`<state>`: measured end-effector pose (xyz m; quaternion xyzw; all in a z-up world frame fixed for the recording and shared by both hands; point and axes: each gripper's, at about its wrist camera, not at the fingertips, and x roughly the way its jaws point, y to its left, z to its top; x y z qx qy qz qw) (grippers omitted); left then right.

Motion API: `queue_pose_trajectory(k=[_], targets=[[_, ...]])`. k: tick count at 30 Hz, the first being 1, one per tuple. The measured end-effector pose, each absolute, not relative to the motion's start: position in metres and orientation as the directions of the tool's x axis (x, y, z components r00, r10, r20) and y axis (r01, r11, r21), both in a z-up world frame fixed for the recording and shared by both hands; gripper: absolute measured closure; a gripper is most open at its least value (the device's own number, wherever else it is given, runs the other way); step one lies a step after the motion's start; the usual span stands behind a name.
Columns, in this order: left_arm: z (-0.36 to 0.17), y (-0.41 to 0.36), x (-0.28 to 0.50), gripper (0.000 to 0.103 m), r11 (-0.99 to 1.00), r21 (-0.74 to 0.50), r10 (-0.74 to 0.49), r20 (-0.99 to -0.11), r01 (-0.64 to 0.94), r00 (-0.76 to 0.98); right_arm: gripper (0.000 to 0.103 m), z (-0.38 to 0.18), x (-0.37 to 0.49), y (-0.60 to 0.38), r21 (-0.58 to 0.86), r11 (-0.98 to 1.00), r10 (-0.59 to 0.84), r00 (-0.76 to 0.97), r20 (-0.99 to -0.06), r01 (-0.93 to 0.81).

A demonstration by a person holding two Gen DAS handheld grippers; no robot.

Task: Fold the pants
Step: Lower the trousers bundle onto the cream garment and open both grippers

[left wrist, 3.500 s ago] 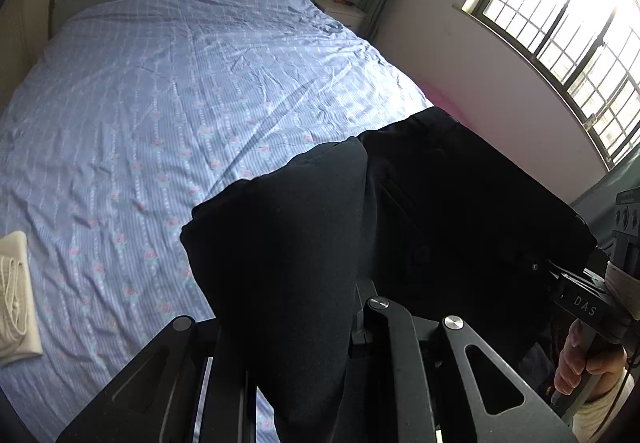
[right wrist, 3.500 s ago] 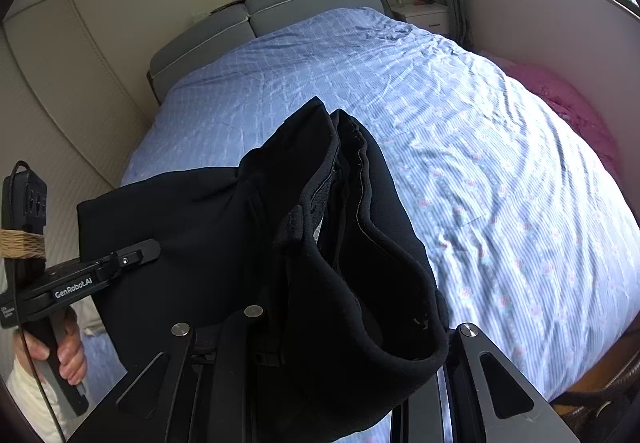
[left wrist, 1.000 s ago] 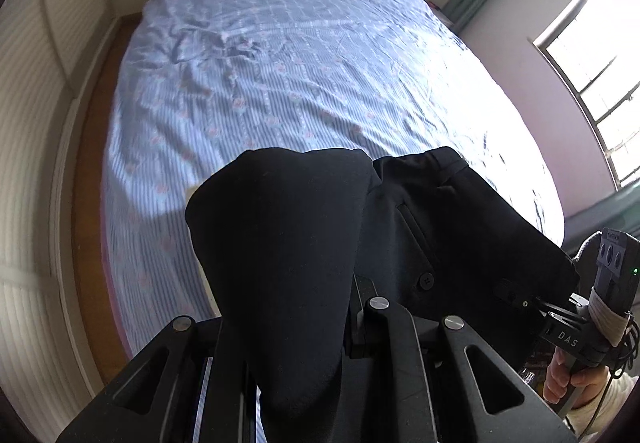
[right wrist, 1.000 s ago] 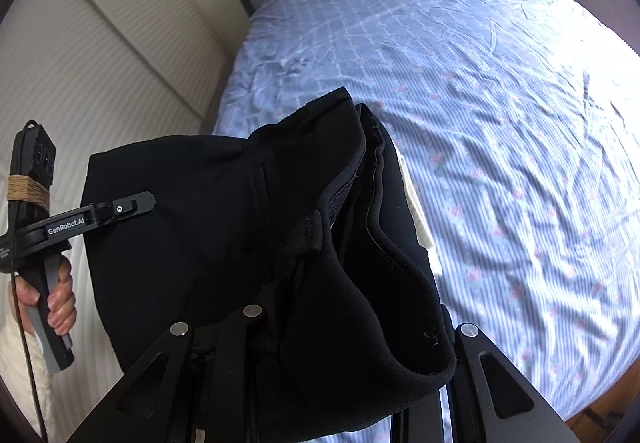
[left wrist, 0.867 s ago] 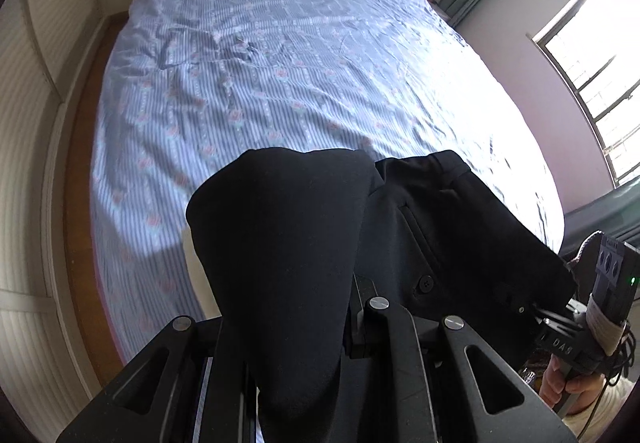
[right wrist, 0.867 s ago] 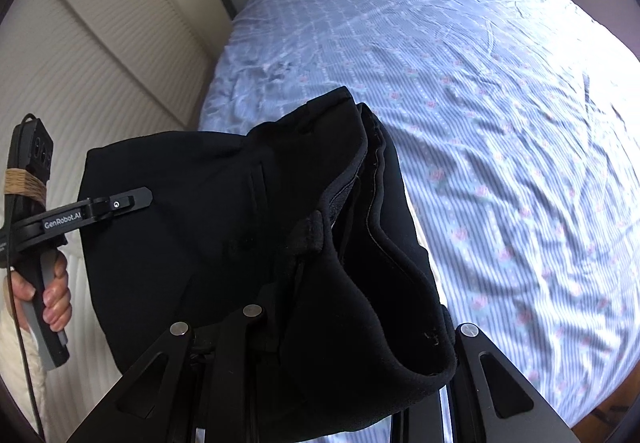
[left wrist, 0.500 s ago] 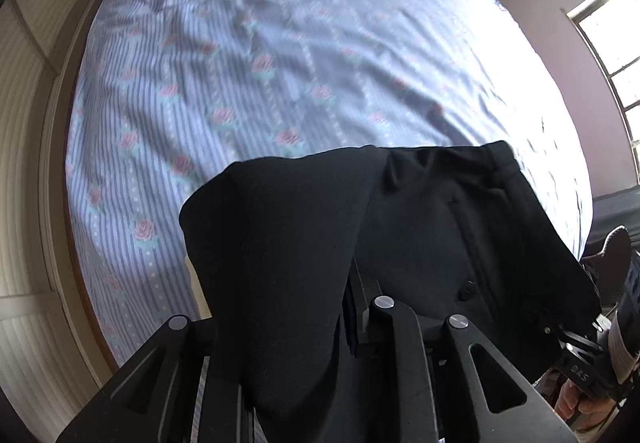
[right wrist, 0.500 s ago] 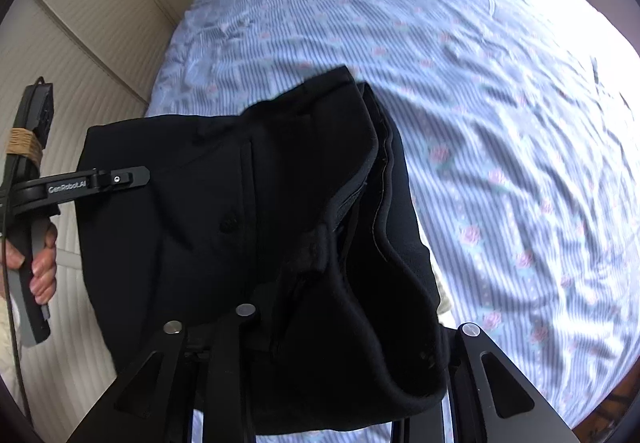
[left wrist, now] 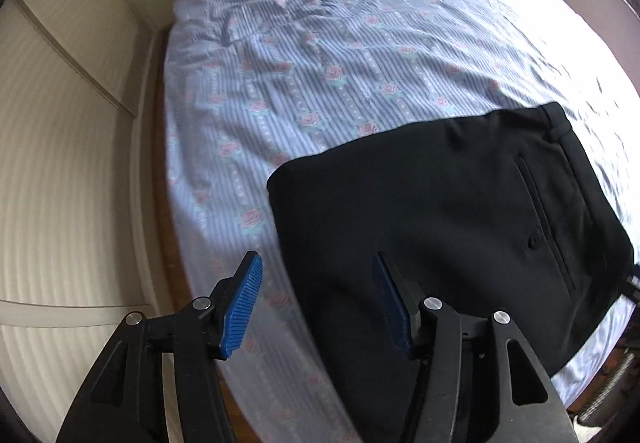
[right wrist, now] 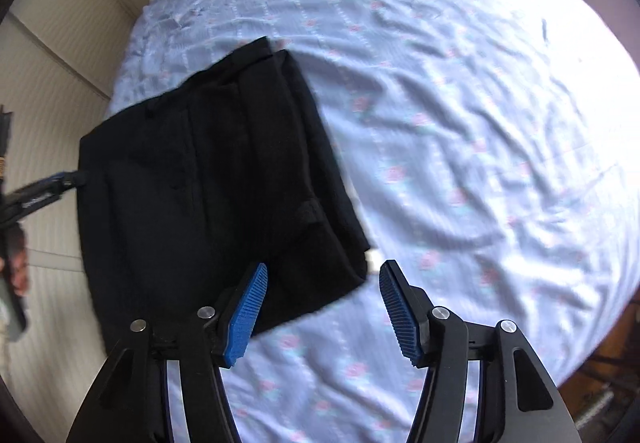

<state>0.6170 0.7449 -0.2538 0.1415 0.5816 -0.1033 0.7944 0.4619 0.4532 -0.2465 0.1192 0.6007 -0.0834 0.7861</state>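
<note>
On my left side, the left gripper (left wrist: 318,305) stands with its jaws wide apart and nothing between the blue pads (left wrist: 242,307). It hangs just above the near left edge of the black pants (left wrist: 440,235), not touching them as far as I can tell. The wardrobe doors (left wrist: 60,163) fill the far left of that view, so I judge I am working at the bed's corner nearest them.

The pants lie folded into a compact dark rectangle on the blue flowered bedsheet (left wrist: 320,63), close to the near edge of the bed. The waistband with its belt loop points toward the right, and a back pocket with a button faces up. Lying flat with nothing holding them, they look set down for a finished fold, or nearly so.

On my right side, the right gripper (right wrist: 322,303) is likewise spread open and empty, its left pad just above the near right corner of the pants (right wrist: 216,195). From here the layered edges show along the right side, stacked one on another. The open sheet (right wrist: 480,123) to the right is wrinkled. The picture is blurred, so finer creases I cannot judge.
</note>
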Motion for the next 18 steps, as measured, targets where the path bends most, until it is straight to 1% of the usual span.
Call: queue_pose_trajectory(k=[2, 5, 7, 9, 10, 12, 15, 17, 18], targets=[[-0.241, 0.742, 0.596, 0.043, 0.936, 0.114, 0.000, -0.946, 0.334, 0.324, 0.044, -0.239, 0.453, 0.445, 0.041, 0.962, -0.037, 0.274, -0.961, 0.272], [-0.220, 0.736, 0.562, 0.040, 0.946, 0.088, -0.026, -0.939, 0.312, 0.343, 0.043, -0.228, 0.437, 0.428, 0.063, 0.964, -0.015, 0.290, -0.957, 0.259], [-0.203, 0.726, 0.539, 0.039, 0.953, 0.088, -0.025, -0.930, 0.289, 0.367, 0.042, -0.216, 0.423, 0.417, 0.082, 0.967, 0.001, 0.319, -0.948, 0.240], [-0.184, 0.713, 0.515, 0.033, 0.957, 0.077, -0.041, -0.918, 0.279, 0.394, 0.035, -0.201, 0.409, 0.406, 0.104, 0.973, 0.023, 0.357, -0.934, 0.208], [-0.172, 0.704, 0.501, 0.031, 0.957, 0.071, -0.053, -0.909, 0.279, 0.413, 0.033, -0.190, 0.403, 0.402, 0.108, 0.977, 0.029, 0.383, -0.923, 0.186], [-0.151, 0.686, 0.474, 0.027, 0.959, 0.085, -0.050, -0.889, 0.272, 0.455, 0.024, -0.171, 0.389, 0.392, 0.106, 0.982, 0.029, 0.428, -0.903, 0.156], [-0.123, 0.653, 0.441, 0.022, 0.964, 0.097, -0.046, -0.858, 0.248, 0.512, 0.023, -0.138, 0.369, 0.371, 0.120, 0.986, 0.049, 0.485, -0.873, 0.116], [-0.104, 0.627, 0.415, 0.017, 0.973, 0.067, -0.064, -0.839, 0.219, 0.540, 0.021, -0.118, 0.353, 0.352, 0.134, 0.987, 0.068, 0.513, -0.856, 0.093], [-0.095, 0.613, 0.402, 0.016, 0.978, 0.056, -0.068, -0.830, 0.203, 0.554, 0.019, -0.110, 0.346, 0.343, 0.140, 0.987, 0.079, 0.525, -0.848, 0.078]])
